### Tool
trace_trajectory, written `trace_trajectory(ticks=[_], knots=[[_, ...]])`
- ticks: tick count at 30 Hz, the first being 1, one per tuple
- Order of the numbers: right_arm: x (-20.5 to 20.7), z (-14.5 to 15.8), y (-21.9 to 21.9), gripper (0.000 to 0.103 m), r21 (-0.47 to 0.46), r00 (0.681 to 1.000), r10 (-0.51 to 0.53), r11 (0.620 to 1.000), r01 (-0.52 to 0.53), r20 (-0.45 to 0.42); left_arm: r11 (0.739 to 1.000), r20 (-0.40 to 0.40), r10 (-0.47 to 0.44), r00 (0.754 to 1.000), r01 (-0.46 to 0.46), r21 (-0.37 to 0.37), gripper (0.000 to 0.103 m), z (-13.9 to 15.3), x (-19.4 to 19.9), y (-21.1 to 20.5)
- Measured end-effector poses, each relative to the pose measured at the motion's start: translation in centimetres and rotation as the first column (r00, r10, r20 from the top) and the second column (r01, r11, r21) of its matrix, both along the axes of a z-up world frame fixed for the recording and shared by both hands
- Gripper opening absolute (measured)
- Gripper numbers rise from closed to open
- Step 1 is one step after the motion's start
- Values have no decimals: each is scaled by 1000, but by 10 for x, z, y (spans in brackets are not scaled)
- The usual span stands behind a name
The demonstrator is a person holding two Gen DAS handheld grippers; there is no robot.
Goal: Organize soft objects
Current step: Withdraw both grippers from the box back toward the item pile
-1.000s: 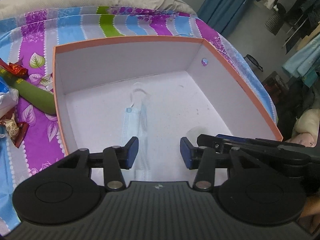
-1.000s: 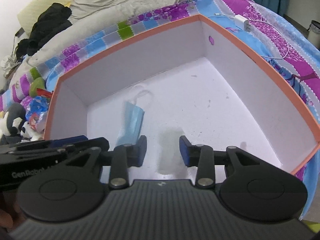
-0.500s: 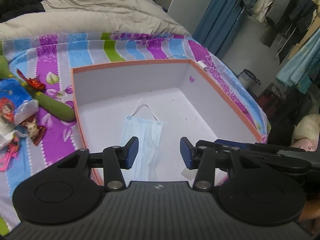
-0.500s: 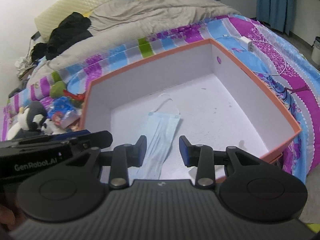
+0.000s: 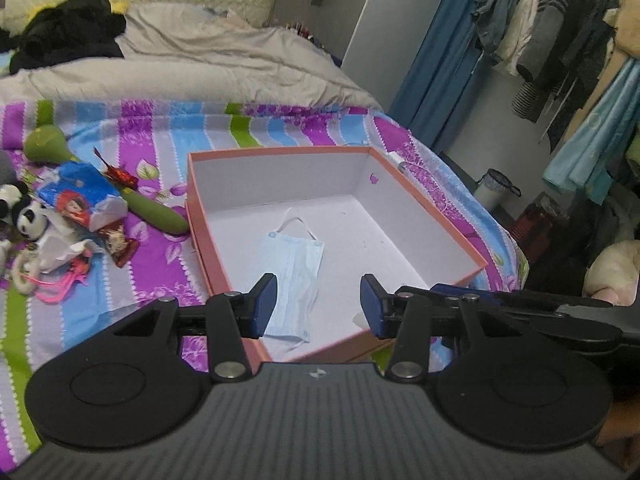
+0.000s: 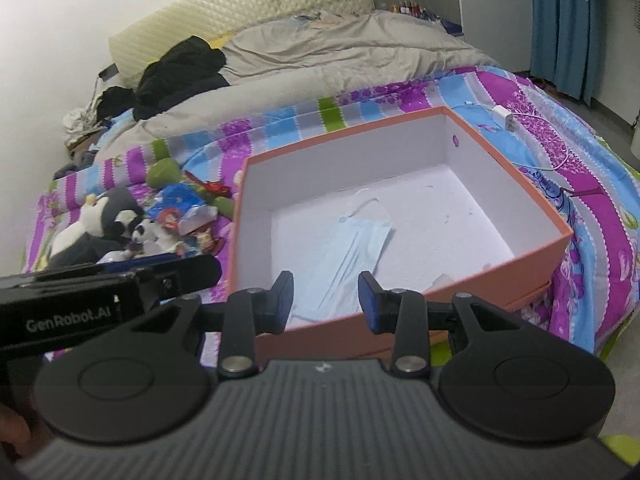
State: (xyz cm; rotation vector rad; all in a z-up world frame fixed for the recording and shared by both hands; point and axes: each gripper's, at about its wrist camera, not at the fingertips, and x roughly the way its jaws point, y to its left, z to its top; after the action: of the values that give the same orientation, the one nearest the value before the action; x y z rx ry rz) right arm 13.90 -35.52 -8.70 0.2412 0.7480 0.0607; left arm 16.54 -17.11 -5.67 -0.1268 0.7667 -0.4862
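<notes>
An orange box [image 5: 430,216] [image 6: 516,184] with a white inside lies on the striped bedspread. A light blue face mask [image 5: 294,276] [image 6: 352,252] lies flat on its floor. My left gripper [image 5: 318,304] hovers open above the box's near edge, nothing between its fingers. My right gripper [image 6: 325,300] also stands open and empty, above the near wall. To the left of the box lies a heap of soft toys: a panda plush [image 5: 28,216] [image 6: 100,224], a green plush [image 5: 156,208] [image 6: 162,172], a blue packet [image 5: 76,196] [image 6: 176,204].
A grey duvet [image 5: 192,60] and black clothes [image 6: 180,68] cover the far bed. A white charger and cable [image 6: 506,118] lie right of the box. Clothes hang on a rack [image 5: 560,32] at the right, with a small bin [image 5: 494,188] on the floor.
Both grippers have pulled back and up from inside the box, so the whole box, the mask and the toy heap now show. Neither gripper's opening has changed.
</notes>
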Motion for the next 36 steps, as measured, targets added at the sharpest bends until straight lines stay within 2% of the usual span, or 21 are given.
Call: trace_trajectory(ticks=[9, 20, 26, 36], knots=[[-45, 10, 31, 39, 4, 997, 37, 999, -37, 63, 999, 49, 32, 998, -32, 8, 52, 13, -61, 34], [-78, 8, 56, 39, -16, 986, 139, 990, -138, 94, 990, 74, 140, 987, -140, 3, 52, 9, -116, 72], [-81, -2, 70, 39, -7, 979, 188, 982, -188, 75, 979, 73, 204, 976, -204, 1, 52, 6, -133, 99], [-69, -7, 102, 39, -6, 963, 263, 965, -263, 66, 948, 43, 319, 947, -319, -13, 52, -4, -125, 140]])
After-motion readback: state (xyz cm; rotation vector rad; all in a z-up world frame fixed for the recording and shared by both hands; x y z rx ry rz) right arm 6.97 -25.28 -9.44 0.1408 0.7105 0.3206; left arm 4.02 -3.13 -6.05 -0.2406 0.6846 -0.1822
